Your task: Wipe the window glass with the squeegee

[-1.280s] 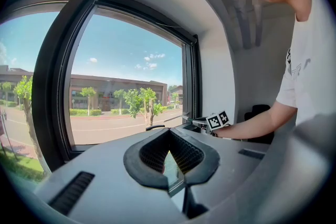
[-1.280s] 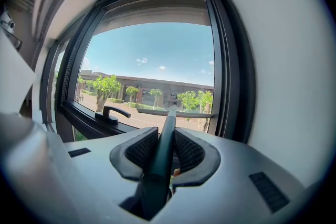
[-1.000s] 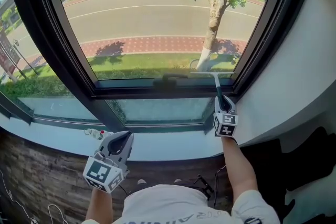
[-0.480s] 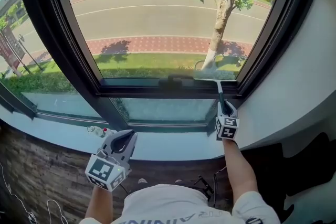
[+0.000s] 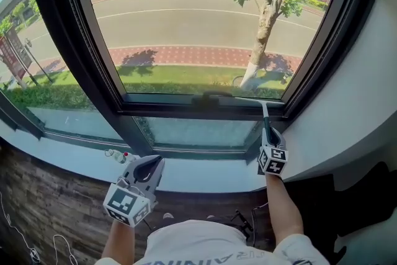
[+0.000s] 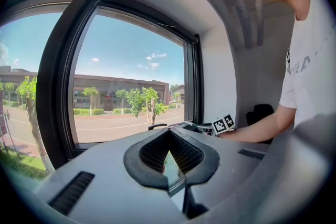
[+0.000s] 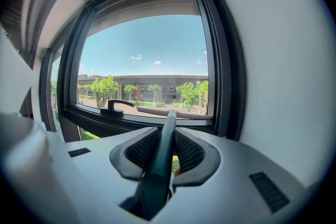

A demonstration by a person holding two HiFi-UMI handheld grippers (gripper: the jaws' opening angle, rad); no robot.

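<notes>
My right gripper [image 5: 268,133] [image 7: 169,153] is shut on the dark green handle of the squeegee [image 5: 265,116] [image 7: 164,147]. The squeegee's blade [image 5: 248,100] [image 7: 173,112] lies along the bottom edge of the window glass [image 5: 186,22] [image 7: 147,60], at its right end, beside the black window handle [image 5: 209,97] [image 7: 118,106]. My left gripper [image 5: 147,167] [image 6: 169,150] hangs low over the white sill, its jaws closed together with nothing between them. The right gripper's marker cube [image 6: 223,124] shows in the left gripper view.
A black frame [image 5: 68,40] surrounds the pane, with a lower fixed pane [image 5: 192,130] under it. The white sill [image 5: 205,174] runs below. A white wall [image 5: 353,90] stands close on the right. A small bottle [image 5: 115,156] lies on the sill at the left.
The view has drifted slightly; the right gripper and squeegee sit a little further right and lower in frame, with the blade still at the glass's bottom edge. The left gripper has barely moved.
</notes>
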